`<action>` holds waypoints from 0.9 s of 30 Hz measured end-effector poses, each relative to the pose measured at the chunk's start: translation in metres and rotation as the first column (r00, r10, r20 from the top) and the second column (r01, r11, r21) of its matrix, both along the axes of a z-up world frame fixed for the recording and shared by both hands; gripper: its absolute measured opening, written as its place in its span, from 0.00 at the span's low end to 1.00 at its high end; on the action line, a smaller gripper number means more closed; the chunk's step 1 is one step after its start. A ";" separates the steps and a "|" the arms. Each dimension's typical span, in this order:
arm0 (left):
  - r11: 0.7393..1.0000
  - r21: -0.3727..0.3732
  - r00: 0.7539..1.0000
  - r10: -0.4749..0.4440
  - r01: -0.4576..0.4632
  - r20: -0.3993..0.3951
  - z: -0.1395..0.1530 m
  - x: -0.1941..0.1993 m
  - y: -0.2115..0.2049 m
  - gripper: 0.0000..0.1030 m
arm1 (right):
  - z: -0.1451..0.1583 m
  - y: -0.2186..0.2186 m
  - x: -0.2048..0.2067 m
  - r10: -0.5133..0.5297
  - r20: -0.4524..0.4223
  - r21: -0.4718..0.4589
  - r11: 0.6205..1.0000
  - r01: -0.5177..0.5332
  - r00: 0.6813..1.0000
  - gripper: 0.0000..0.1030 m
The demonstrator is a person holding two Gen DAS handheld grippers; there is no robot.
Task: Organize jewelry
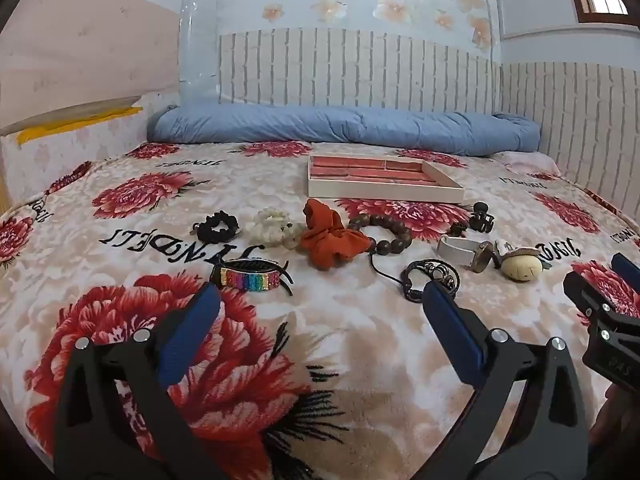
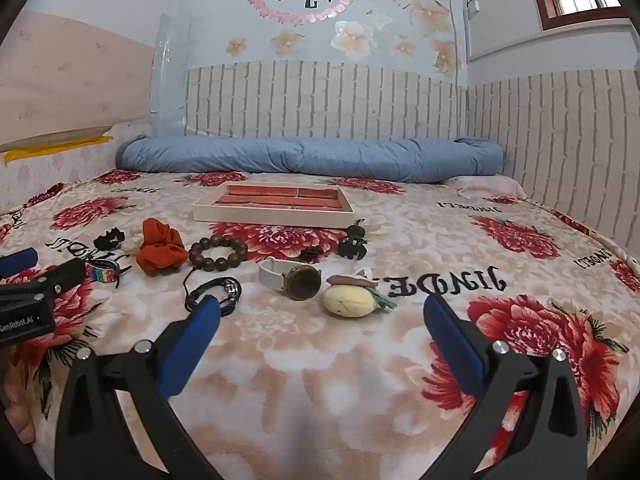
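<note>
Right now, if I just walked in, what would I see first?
Probably the big red flowers on the blanket covering the bed. Next, a scatter of trinkets across its middle: an orange scrunchie, a brown bead bracelet and a white-strapped watch. Behind them sits a tray with a red lining, and both open tongs, left and right, hold nothing.

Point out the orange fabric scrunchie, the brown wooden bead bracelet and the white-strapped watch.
orange fabric scrunchie (image 1: pixel 329 240), left wrist view, middle folds.
brown wooden bead bracelet (image 2: pixel 208 263), right wrist view, near bead.
white-strapped watch (image 2: pixel 304 282), right wrist view, dark dial.
</note>
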State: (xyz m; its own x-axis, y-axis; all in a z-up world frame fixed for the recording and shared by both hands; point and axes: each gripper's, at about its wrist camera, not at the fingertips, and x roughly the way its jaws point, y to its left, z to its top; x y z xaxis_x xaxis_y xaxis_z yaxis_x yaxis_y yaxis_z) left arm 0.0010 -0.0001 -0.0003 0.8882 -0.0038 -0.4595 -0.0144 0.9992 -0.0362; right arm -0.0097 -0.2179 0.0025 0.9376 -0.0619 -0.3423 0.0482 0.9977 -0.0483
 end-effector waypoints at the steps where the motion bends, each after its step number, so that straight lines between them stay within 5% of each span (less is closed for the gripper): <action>1: 1.000 0.001 1.000 -0.002 0.002 -0.003 0.000 0.001 0.000 0.95 | 0.000 0.000 0.000 0.000 0.001 -0.003 1.000 0.000 1.000 0.96; 27: 0.999 0.048 0.999 -0.015 0.013 0.046 0.004 -0.009 -0.008 0.95 | 0.002 -0.001 -0.002 -0.004 0.007 -0.011 1.000 0.004 1.000 0.96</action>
